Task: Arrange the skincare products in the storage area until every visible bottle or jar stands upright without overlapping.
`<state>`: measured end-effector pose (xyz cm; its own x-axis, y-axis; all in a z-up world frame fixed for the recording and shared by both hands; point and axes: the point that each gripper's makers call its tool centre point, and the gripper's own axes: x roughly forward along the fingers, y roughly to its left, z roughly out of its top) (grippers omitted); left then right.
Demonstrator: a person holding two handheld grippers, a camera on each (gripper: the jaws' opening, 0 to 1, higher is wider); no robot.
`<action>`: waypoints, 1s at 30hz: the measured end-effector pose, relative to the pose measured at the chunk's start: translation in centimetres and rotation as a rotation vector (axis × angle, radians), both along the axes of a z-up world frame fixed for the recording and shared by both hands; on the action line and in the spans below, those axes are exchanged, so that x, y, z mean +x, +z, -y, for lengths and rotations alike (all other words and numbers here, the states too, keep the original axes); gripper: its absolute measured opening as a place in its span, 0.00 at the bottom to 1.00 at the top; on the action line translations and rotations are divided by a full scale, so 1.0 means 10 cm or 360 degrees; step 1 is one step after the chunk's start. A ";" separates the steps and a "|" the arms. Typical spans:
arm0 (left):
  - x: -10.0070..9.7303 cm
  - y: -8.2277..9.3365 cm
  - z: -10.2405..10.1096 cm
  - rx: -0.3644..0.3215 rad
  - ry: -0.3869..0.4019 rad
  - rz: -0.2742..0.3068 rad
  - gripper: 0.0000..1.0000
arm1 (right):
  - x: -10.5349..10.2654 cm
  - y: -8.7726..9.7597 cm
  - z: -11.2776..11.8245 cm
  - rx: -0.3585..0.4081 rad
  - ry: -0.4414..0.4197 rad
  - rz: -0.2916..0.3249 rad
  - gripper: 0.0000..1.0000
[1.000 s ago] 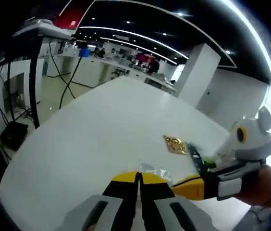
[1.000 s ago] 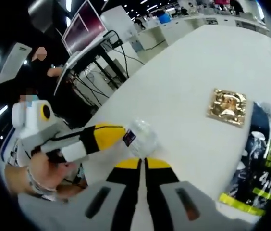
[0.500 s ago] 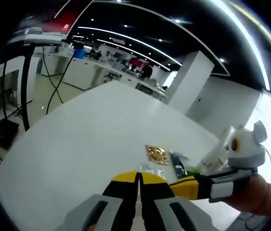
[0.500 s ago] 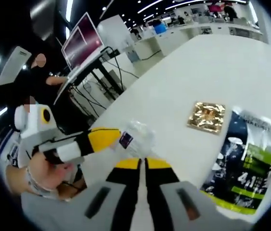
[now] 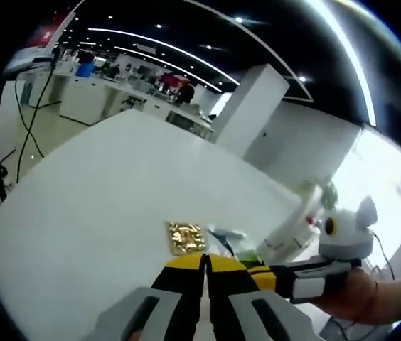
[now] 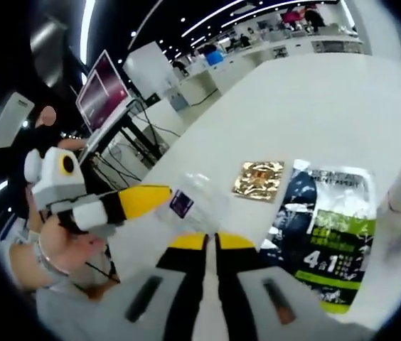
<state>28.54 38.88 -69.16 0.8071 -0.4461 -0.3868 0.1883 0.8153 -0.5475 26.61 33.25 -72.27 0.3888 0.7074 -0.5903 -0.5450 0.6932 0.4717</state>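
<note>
- Right gripper view: right gripper [image 6: 210,241] low over the white table [image 6: 314,106], jaws pressed together, nothing between them.
- Left gripper [image 6: 159,201], hand-held (from the left), yellow tips clamped on a clear small bottle [image 6: 193,202].
- Gold sachet [image 6: 259,178] beside a dark pouch [image 6: 325,227], both flat.

The white table [image 5: 101,185] is viewed low and close from both grippers, along their own jaws. The gold sachet [image 5: 185,238] is shared, seen from opposite sides.

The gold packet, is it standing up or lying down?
Lying down. The gold packet rests flat on the white table, beside the dark green pouch, also flat.
</note>
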 end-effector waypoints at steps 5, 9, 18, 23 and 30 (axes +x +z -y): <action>-0.05 -0.17 0.06 0.0053 -0.0028 -0.0063 0.01 | 0.00 -0.07 0.07 -0.0022 -0.0020 -0.0012 0.06; -0.12 -0.36 0.10 0.0061 -0.0065 -0.0160 0.01 | -0.02 -0.18 0.12 -0.0063 -0.0028 -0.0032 0.06; -0.16 -0.64 0.11 0.0171 -0.0138 -0.0306 0.02 | -0.04 -0.33 0.10 -0.0146 0.0004 -0.0051 0.06; -0.14 -0.65 0.09 0.0208 -0.0135 -0.0304 0.03 | -0.03 -0.34 0.09 -0.0194 0.0038 -0.0017 0.08; -0.13 -0.69 0.10 0.0222 -0.0140 -0.0319 0.06 | -0.02 -0.35 0.06 -0.0246 0.0085 0.0042 0.13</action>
